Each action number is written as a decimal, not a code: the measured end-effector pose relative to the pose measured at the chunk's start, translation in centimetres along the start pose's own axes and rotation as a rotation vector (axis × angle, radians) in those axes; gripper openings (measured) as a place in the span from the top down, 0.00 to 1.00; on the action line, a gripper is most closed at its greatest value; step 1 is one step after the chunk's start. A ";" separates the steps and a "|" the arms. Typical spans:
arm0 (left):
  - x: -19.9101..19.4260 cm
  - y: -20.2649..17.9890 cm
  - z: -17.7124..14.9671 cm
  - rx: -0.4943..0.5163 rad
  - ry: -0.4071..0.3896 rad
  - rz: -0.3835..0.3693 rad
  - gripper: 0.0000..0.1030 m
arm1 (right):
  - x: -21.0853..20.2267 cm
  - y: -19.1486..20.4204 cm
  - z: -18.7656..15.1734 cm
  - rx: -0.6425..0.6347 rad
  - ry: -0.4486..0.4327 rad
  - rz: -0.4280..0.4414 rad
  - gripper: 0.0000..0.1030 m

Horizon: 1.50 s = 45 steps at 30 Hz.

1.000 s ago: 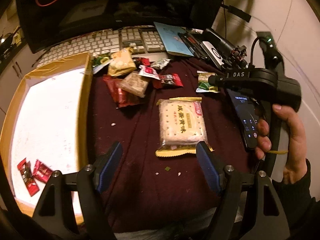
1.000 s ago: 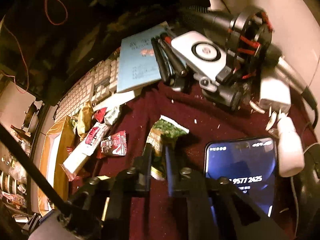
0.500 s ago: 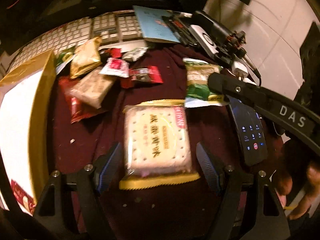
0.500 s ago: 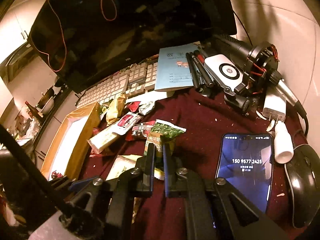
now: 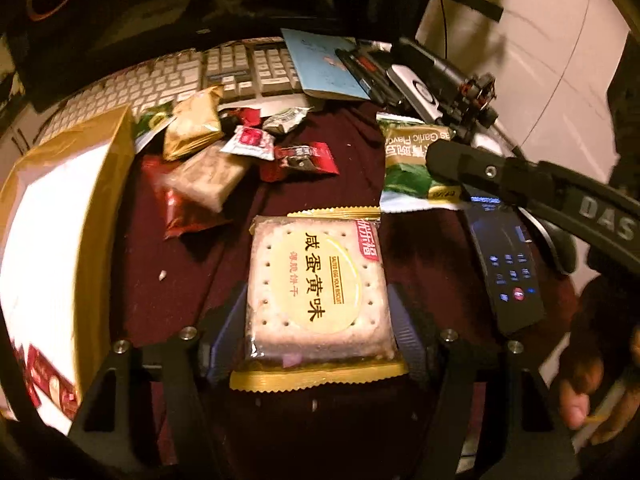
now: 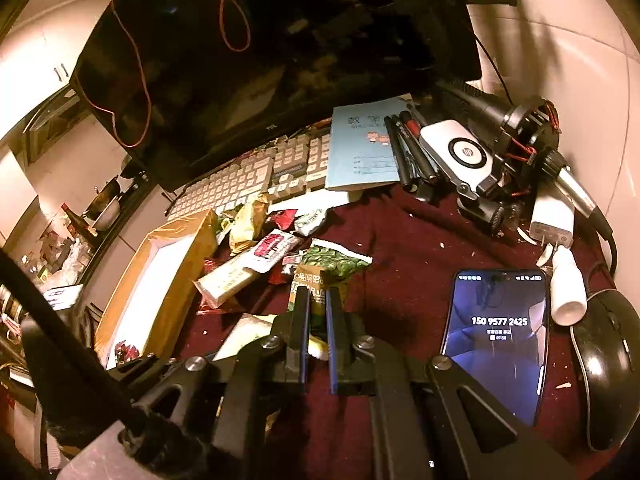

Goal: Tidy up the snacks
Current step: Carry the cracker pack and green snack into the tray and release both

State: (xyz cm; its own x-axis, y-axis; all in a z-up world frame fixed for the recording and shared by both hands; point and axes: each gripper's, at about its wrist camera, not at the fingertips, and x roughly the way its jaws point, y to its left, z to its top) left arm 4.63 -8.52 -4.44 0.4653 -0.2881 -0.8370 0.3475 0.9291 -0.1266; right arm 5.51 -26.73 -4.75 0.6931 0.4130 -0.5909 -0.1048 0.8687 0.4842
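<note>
My left gripper point(image 5: 318, 320) has its blue pads on both sides of a square salted egg yolk biscuit pack point(image 5: 318, 292) with gold edges, closed against it. My right gripper point(image 6: 318, 300) is shut on a green garlic-flavour snack bag point(image 6: 332, 264), held above the maroon cloth; the bag also shows in the left wrist view point(image 5: 412, 164). A gold-rimmed white box point(image 5: 56, 236) lies at left with small red candies point(image 5: 52, 380) in its near corner. A pile of loose snacks point(image 5: 212, 160) lies beside the box.
A keyboard point(image 6: 256, 176), a blue notebook point(image 6: 360, 148), pens, a power bank point(image 6: 460, 156) and a microphone lie at the back. A lit phone point(image 6: 496, 340), a white bottle and a black mouse point(image 6: 608, 364) lie at right. A dark monitor point(image 6: 260, 60) stands behind.
My left gripper has moved forward around the biscuit pack and closed on its sides. My right gripper has lifted the green bag up off the cloth.
</note>
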 end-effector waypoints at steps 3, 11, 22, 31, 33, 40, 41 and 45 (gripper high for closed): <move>-1.8 1.4 -0.6 -0.074 0.003 -0.074 0.33 | -0.2 0.7 0.0 -0.008 -0.007 0.014 0.95; -10.3 8.2 -1.8 -0.233 -0.192 -0.057 0.33 | 0.6 6.0 -0.2 -0.101 -0.001 0.111 0.95; -13.2 21.5 -2.6 -0.439 -0.249 0.227 0.33 | 7.6 18.2 -1.3 -0.325 0.164 0.298 0.95; -9.1 25.3 -1.8 -0.463 -0.128 0.272 0.33 | 12.9 22.8 -3.6 -0.422 0.284 0.253 0.95; -8.4 25.5 -1.7 -0.452 -0.104 0.281 0.33 | 13.6 23.3 -4.0 -0.445 0.299 0.230 0.95; -6.4 26.1 -1.4 -0.428 -0.012 0.321 0.33 | 15.1 23.4 -4.7 -0.479 0.344 0.195 0.95; -6.3 26.1 -1.4 -0.429 -0.007 0.322 0.33 | 15.1 23.4 -4.8 -0.486 0.340 0.193 0.93; -5.9 26.1 -1.7 -0.432 0.013 0.337 0.33 | 14.9 23.4 -4.9 -0.480 0.338 0.223 0.91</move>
State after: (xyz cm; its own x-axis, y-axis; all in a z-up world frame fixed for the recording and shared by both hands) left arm 9.58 17.78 -3.73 0.4822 0.0423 -0.8750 -0.1863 0.9809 -0.0553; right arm 9.86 1.06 -5.43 0.3624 0.5939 -0.7183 -0.5841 0.7453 0.3216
